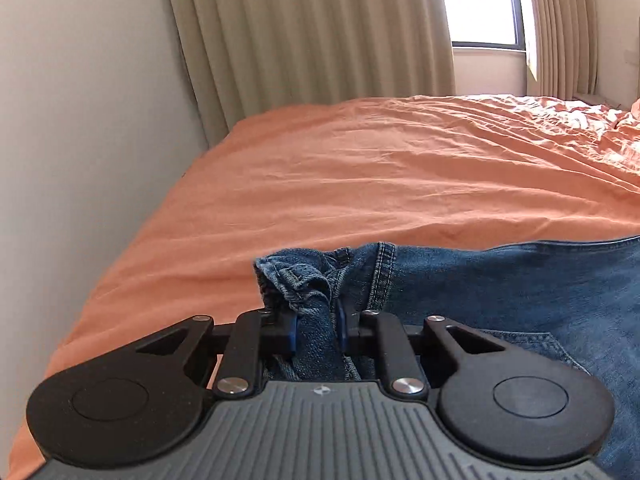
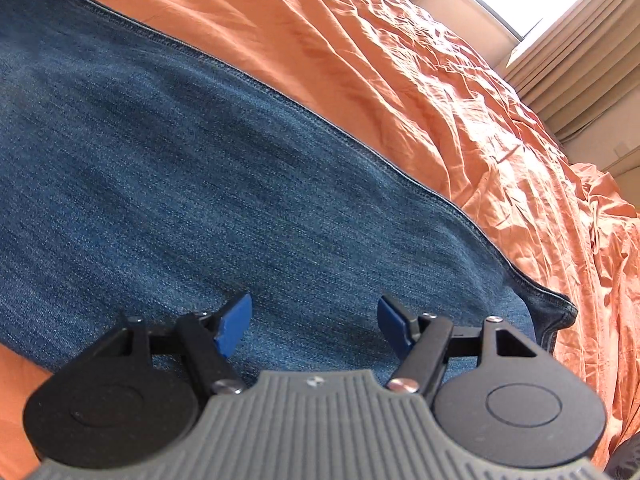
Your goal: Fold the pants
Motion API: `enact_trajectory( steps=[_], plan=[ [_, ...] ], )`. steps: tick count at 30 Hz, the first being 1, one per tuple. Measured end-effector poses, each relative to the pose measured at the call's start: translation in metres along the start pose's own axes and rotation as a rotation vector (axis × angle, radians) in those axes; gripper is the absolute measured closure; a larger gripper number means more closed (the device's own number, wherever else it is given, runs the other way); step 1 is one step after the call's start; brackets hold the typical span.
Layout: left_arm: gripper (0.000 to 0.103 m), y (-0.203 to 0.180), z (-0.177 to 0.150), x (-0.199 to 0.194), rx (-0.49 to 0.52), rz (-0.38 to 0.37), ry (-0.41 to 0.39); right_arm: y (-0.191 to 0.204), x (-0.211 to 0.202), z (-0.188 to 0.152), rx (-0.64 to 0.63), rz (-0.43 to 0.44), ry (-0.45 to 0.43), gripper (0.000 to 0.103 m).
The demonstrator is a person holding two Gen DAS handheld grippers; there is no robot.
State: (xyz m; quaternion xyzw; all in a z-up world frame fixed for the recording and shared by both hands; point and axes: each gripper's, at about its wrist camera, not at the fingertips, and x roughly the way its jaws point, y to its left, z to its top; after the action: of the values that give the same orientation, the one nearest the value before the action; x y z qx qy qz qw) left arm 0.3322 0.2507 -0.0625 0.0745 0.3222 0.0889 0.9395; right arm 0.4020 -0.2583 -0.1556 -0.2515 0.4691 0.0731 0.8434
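Two grippers, two different states, and the coming fold turns on how they sit along one garment. Start at the left: the left gripper (image 1: 317,330) is clenched on a bunched wad of denim at the waistband end of the jeans (image 1: 520,292), with the blue pads (image 1: 291,334) pressing the cloth from both sides and a belt loop crumpled just ahead of them. From that pinch the jeans run off to the right across the orange bedsheet (image 1: 320,184), lying flat, so their long axis goes crosswise to the way this claw points.

Moving right, the right gripper (image 2: 314,326) stands released, its jaws wide apart above a flat stretch of leg with nothing caught between them (whether the tips touch the cloth I cannot tell). The hem corner (image 2: 560,308) lies just to its right, near the bed's edge of view, and the side seam runs up and away to the left along the sheet.

My reading is that the left hand has its end secured while the right has yet to take hold, and the right is the nearer one to the hem.

Only the left wrist view shows the waistband grip, a back pocket and the wall beside the bed; only the right wrist view shows the hem and how smoothly the leg lies. Neither camera shows the other gripper.
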Motion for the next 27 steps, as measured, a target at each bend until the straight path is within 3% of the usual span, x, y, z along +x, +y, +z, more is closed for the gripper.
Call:
enact_trajectory(
  steps=[4,5,7,8,12,17,22,24,27],
  plan=[
    [0.082,-0.006,-0.008,0.038,0.042,0.037,0.108,-0.020,-0.004,-0.011,0.100,0.008,-0.004,0.038],
    [0.077,-0.008,-0.012,0.045,0.041,0.042,0.134,-0.028,-0.006,-0.016,0.132,0.010,-0.005,0.038],
    [0.054,-0.010,-0.016,0.054,0.027,0.088,0.147,-0.043,-0.011,-0.025,0.187,0.013,-0.022,0.038],
    [0.037,-0.010,-0.016,0.054,0.021,0.119,0.139,-0.054,-0.016,-0.031,0.227,0.019,-0.038,0.039],
    [0.027,-0.010,-0.009,0.034,-0.007,0.142,0.104,-0.101,-0.030,-0.061,0.418,0.056,-0.076,0.052],
    [0.026,-0.033,0.004,-0.004,0.042,0.151,0.037,-0.167,-0.040,-0.114,0.656,0.071,-0.111,0.058],
    [0.032,-0.068,0.005,-0.023,-0.008,-0.025,0.083,-0.236,-0.031,-0.162,0.940,0.109,-0.147,0.059],
    [0.041,-0.086,0.001,-0.023,-0.017,-0.070,0.109,-0.255,-0.023,-0.177,1.042,0.128,-0.157,0.061],
    [0.047,-0.112,-0.009,-0.020,0.006,-0.119,0.136,-0.276,-0.006,-0.186,1.115,0.139,-0.171,0.066]
  ],
)
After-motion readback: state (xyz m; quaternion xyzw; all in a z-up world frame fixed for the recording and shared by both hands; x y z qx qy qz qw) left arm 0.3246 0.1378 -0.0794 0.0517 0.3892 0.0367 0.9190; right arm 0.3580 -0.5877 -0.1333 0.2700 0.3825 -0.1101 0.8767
